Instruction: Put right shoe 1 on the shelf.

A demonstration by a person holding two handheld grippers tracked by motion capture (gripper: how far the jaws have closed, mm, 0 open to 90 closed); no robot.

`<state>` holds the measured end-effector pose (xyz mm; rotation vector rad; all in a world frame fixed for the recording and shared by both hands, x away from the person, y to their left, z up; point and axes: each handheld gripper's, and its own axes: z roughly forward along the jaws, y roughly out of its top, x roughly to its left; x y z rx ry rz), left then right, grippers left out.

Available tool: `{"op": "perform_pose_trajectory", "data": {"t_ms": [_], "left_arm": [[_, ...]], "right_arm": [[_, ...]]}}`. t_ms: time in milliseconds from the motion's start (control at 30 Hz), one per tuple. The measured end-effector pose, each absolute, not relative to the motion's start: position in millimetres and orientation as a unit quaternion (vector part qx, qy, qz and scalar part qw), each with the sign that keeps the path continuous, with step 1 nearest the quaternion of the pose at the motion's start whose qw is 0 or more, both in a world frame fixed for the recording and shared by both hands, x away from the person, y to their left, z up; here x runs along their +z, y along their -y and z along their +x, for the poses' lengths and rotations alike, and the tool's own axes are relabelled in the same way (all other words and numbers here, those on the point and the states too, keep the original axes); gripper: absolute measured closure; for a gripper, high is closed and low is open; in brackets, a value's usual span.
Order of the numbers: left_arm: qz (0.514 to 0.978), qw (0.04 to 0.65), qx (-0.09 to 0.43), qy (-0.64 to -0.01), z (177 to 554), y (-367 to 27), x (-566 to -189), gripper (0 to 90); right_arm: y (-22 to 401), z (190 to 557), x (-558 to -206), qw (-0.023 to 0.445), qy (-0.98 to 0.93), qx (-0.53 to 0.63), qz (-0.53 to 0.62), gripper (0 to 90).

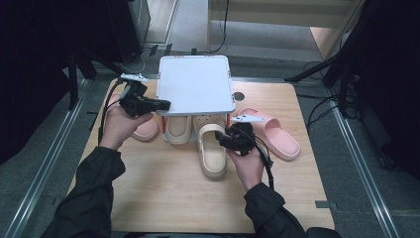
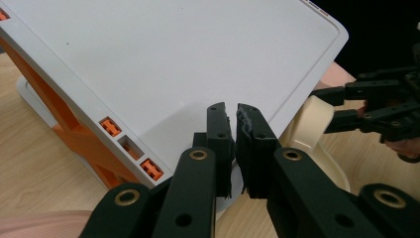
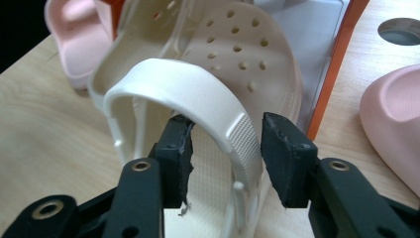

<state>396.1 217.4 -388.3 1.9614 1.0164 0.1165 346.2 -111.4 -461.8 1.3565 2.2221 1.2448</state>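
A white rack (image 1: 195,84) with orange sides stands at the back of the wooden table. My left gripper (image 1: 166,104) reaches in from the left, and its jaws (image 2: 235,119) are pinched together on the rack's (image 2: 173,59) front corner. A beige perforated clog (image 1: 213,158) lies in front of the rack with its toe under it. My right gripper (image 1: 220,139) is at its heel. In the right gripper view the open jaws (image 3: 225,153) straddle the clog's raised heel strap (image 3: 198,89), with neither pad touching it. The left gripper view also shows the right gripper (image 2: 346,106) at the clog (image 2: 312,119).
A second beige clog (image 1: 177,130) sits under the rack. One pink slide (image 1: 277,136) lies to the right of the rack and another (image 1: 146,130) at its left. A round hole (image 1: 238,96) is in the tabletop behind the right slide.
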Motion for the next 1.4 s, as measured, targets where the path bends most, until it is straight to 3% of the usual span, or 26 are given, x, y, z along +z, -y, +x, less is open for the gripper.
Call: {"op": "perform_pose_trajectory", "data": {"t_ms": [367, 433, 600, 733, 1400], "left_arm": [[0.792, 0.448, 0.046, -0.413, 396.3, -217.3, -388.2, 84.4], [0.792, 0.448, 0.046, -0.412, 396.5, -217.3, -388.1, 84.4], [0.792, 0.448, 0.045, -0.413, 396.8, -217.3, -388.2, 84.9], [0.793, 0.446, 0.048, -0.412, 397.2, -217.4, -388.1, 85.9], [0.796, 0.439, 0.043, -0.415, 399.9, -217.7, -386.9, 89.2]], "right_arm": [[124.1, 314.4, -448.8, 0.119, -0.774, 0.439, 0.441, 60.5], [126.1, 308.8, -448.0, 0.115, -0.775, 0.443, 0.436, 63.9], [130.6, 294.1, -450.3, 0.100, -0.781, 0.448, 0.423, 83.5], [131.1, 283.7, -456.3, 0.092, -0.788, 0.447, 0.413, 90.0], [122.0, 238.8, -507.8, 0.077, -0.823, 0.415, 0.381, 90.0]]}}
